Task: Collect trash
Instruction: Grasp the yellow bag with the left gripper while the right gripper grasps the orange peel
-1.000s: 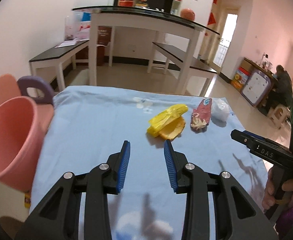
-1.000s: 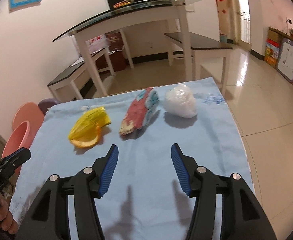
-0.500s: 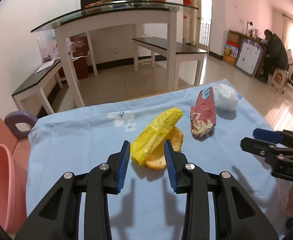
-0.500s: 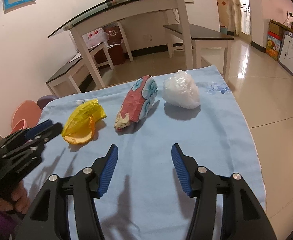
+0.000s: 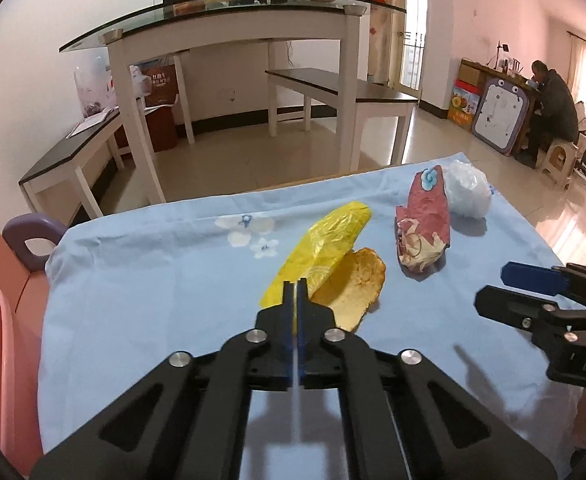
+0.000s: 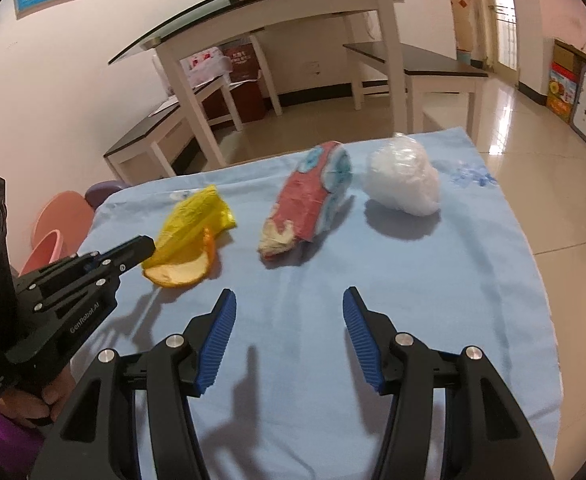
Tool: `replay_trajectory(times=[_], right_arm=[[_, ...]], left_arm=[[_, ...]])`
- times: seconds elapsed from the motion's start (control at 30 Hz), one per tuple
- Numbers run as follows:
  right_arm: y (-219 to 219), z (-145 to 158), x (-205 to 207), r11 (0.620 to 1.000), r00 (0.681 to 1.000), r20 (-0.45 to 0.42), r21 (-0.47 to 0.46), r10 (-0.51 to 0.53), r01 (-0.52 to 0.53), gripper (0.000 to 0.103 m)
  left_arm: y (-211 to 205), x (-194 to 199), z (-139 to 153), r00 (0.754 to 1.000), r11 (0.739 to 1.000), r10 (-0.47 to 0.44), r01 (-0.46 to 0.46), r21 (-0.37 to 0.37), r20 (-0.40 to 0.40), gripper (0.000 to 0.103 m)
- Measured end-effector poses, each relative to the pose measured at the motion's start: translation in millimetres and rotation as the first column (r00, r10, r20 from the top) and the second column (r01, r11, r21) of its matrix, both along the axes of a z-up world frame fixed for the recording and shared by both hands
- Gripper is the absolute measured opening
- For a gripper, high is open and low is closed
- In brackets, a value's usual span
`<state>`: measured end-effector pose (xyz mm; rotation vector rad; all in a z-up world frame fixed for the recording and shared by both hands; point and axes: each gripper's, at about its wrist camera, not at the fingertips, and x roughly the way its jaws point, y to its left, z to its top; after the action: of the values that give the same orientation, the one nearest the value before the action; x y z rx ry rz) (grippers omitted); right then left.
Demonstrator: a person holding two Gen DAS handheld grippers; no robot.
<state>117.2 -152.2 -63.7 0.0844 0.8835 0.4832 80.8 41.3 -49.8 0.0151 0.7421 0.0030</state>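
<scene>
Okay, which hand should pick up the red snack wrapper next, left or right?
Right, probably. The right gripper is open and empty, with the red wrapper just ahead of it. The left gripper has just closed at the yellow bag.

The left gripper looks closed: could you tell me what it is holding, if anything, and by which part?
The left gripper has just closed on the near edge of the yellow plastic bag. The right gripper is open and holds nothing.
</scene>
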Motion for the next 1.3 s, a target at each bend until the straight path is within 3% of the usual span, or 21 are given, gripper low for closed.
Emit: replay_trajectory(times=[0.3,0.37,0.43,0.47,0.6,0.67,0.7,1.07,1.27,1.3], right_arm=[[39.1,4.6,11.7,0.995,0.995,0.022,0.043,0.093,-0.094,0.055],[51.4,1.2,17.1,0.993,0.993,0.022,0.029,0.117,-0.117,0.054],[61.9,-2.2,23.6,0.991,0.991,0.013,0.019,0.133,-0.133,0.05],[65.1,-4.6,27.0,0.991,0.991,0.007,0.014,0.137,-0.137,0.05],[74.2,-11.4,37.2,0.989,0.989,-0.023,0.013,0.146,-0.145,0.041],[76.4,-14.4,42.4,0.987,0.986,-0.044,0.024,0.16,-0.159,0.013],[76.8,-16.5,44.0,0.985,0.983,-0.061,0.032,0.171,-0.169,0.006],[57.4,-16.7,30.2,0.977,0.975,-0.092,0.084,0.203,-0.195,0.004],[40.0,-15.0,22.0,0.981,0.977,-0.115,0.094,0.18,-0.17,0.004],[37.0,-14.8,20.0,0.982,0.977,-0.118,0.095,0.176,-0.165,0.004]], left_arm=[[24.1,-16.0,18.0,1.0,0.986,0.03,-0.028,-0.163,0.008,0.0],[25.2,-16.7,20.5,1.0,0.987,0.025,-0.025,-0.16,-0.001,0.011],[25.3,-19.3,21.4,1.0,0.986,0.015,-0.015,-0.164,-0.001,0.036],[25.8,-21.0,22.1,1.0,0.986,0.009,-0.008,-0.165,0.004,0.037],[26.6,-17.9,19.1,1.0,0.987,-0.005,0.005,-0.161,-0.002,0.037],[24.5,-14.1,15.5,1.0,0.989,-0.014,0.012,-0.15,-0.013,0.037],[23.6,-12.4,13.8,1.0,0.989,-0.021,0.018,-0.148,-0.019,0.037],[5.5,3.0,-5.7,0.995,0.995,-0.063,0.057,-0.082,-0.077,0.037],[0.6,11.6,-15.9,0.994,0.999,-0.043,0.04,-0.034,-0.099,0.037],[1.5,11.5,-15.5,0.994,0.998,-0.042,0.038,-0.044,-0.096,0.033]])
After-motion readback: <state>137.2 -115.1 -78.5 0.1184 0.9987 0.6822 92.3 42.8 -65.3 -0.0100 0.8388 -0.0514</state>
